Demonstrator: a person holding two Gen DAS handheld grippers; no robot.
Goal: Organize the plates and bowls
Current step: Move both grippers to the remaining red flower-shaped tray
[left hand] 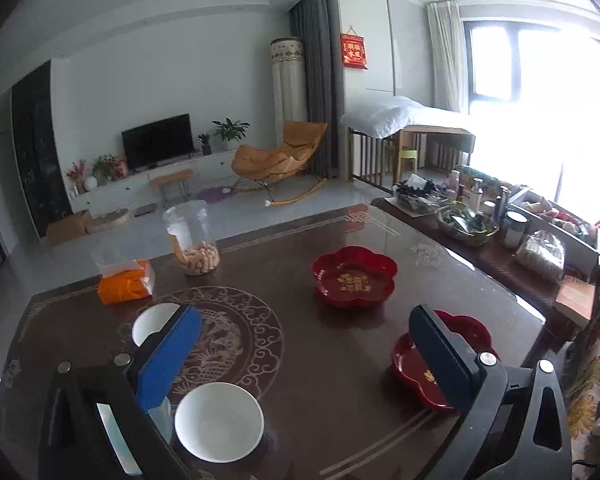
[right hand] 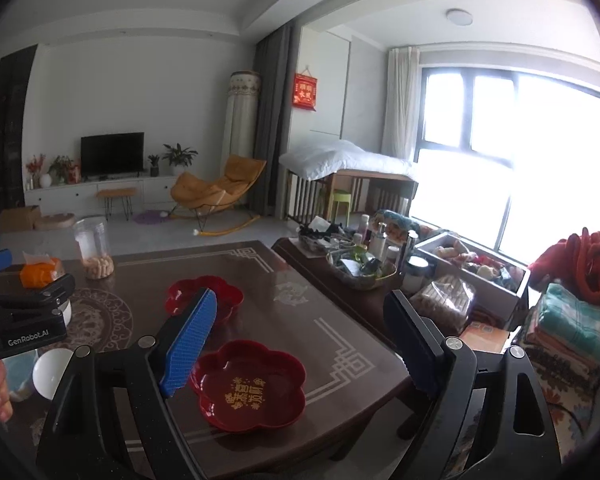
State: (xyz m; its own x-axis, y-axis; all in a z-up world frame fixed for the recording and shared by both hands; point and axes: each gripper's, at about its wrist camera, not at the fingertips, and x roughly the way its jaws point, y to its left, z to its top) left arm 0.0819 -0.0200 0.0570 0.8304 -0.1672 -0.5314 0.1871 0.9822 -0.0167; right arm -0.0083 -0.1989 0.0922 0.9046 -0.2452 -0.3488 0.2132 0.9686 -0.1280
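Two red flower-shaped plates lie on the dark table (left hand: 320, 360): a far plate (left hand: 354, 276) (right hand: 202, 294) and a near plate (left hand: 424, 372) (right hand: 250, 386). Two white bowls stand at the left: a near bowl (left hand: 219, 421) (right hand: 51, 372) and a far bowl (left hand: 154, 322), partly hidden by my finger. My left gripper (left hand: 306, 330) is open and empty above the table, between the bowls and the near plate. My right gripper (right hand: 304, 320) is open and empty above the near red plate. The left gripper's body (right hand: 24, 320) shows in the right wrist view.
A clear jar of snacks (left hand: 192, 240) and an orange tissue pack (left hand: 126, 282) stand at the table's far left. A side table (right hand: 380, 280) crowded with bottles, baskets and bags runs along the right edge. Folded cloths (right hand: 572, 320) lie further right.
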